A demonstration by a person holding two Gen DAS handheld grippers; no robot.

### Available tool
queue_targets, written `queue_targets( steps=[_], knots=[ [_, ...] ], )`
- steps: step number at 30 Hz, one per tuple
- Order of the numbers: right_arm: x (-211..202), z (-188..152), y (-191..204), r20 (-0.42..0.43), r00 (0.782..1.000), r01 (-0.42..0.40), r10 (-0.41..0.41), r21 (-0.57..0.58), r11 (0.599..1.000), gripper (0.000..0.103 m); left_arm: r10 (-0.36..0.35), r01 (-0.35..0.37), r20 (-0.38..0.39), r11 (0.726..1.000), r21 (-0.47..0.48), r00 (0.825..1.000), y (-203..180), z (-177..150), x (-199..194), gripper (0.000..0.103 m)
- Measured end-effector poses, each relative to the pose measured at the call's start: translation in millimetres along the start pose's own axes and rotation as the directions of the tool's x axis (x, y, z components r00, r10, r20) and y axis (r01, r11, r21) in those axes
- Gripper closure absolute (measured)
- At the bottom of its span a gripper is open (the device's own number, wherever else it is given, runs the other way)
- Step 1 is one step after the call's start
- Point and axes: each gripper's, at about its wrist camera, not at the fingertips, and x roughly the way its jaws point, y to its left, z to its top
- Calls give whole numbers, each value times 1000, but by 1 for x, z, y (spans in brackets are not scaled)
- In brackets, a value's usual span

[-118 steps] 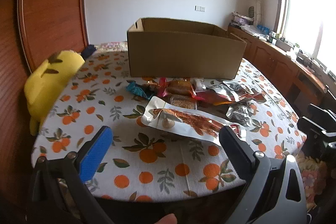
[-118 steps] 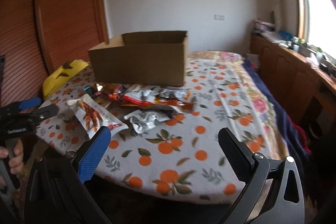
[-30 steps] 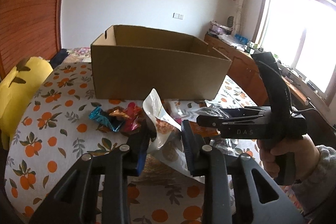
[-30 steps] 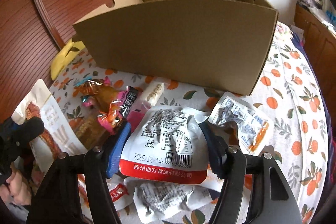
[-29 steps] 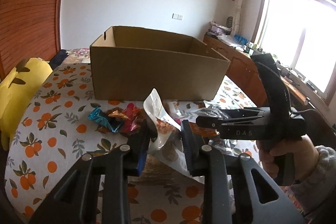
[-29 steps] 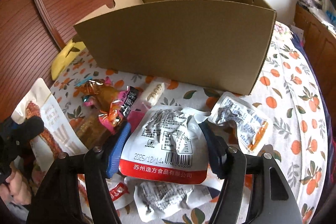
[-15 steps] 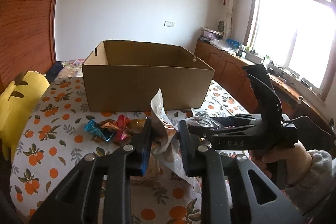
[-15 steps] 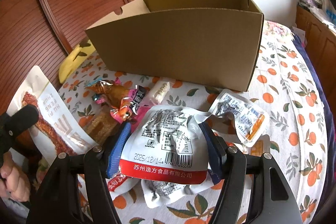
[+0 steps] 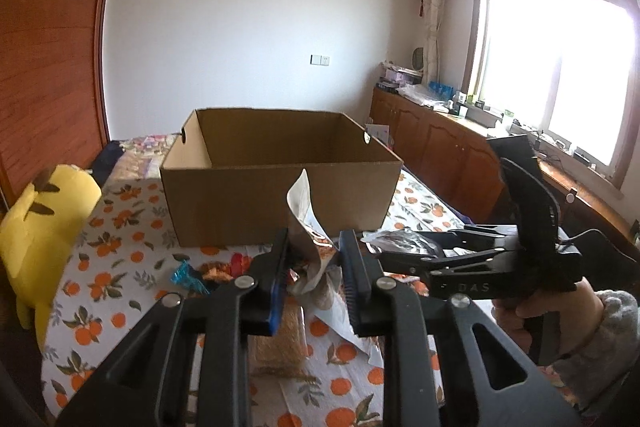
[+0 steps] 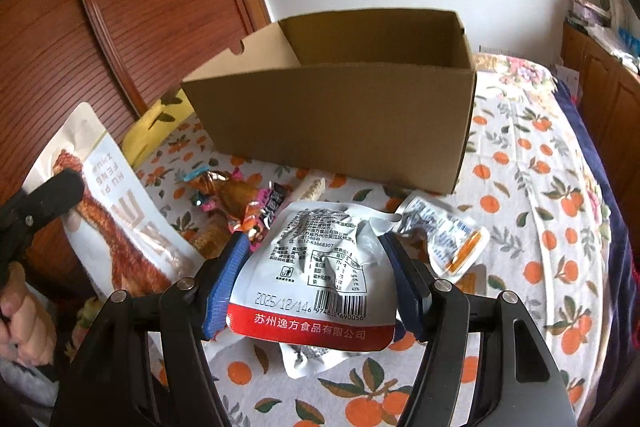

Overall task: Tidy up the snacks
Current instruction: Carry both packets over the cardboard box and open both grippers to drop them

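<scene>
An open cardboard box (image 9: 280, 183) stands on the orange-print tablecloth; it also shows in the right wrist view (image 10: 340, 115). My left gripper (image 9: 314, 267) is shut on a long white snack pouch (image 9: 306, 223) and holds it up in front of the box; the pouch also shows in the right wrist view (image 10: 116, 215). My right gripper (image 10: 314, 275) is shut on a white and red snack bag (image 10: 316, 267), lifted above the table. The right gripper also appears in the left wrist view (image 9: 404, 255).
Loose snacks lie before the box: bright candy wrappers (image 10: 228, 195), a silver and orange packet (image 10: 444, 235), a brown biscuit pack (image 9: 276, 343). A yellow plush toy (image 9: 44, 215) sits at the table's left edge. Wooden cabinets (image 9: 448, 155) run along the right wall.
Both grippers have risen with their snack bags and now look slightly down into the box opening. The box appears lower and farther in both views.
</scene>
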Motion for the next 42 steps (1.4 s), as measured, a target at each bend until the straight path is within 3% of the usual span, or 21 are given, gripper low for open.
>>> queue_targets(
  steps=[15,24,32,42],
  knots=[
    [-40,80,10,124,992,32,-19,-97,995,35,48,-61,131,994,96,990,22,98,1,81],
    [-24,125,1,146,989,41,-24,-113,993,35,87,-106,179,989,103,980,44,140,29,81],
    [21,144,-13,111,993,37,-26,-98,995,35,116,-134,178,987,92,977,67,147,71,81],
    [77,138,-29,35,998,50,-47,-93,994,35,122,-124,74,992,28,990,91,120,131,81]
  ],
)
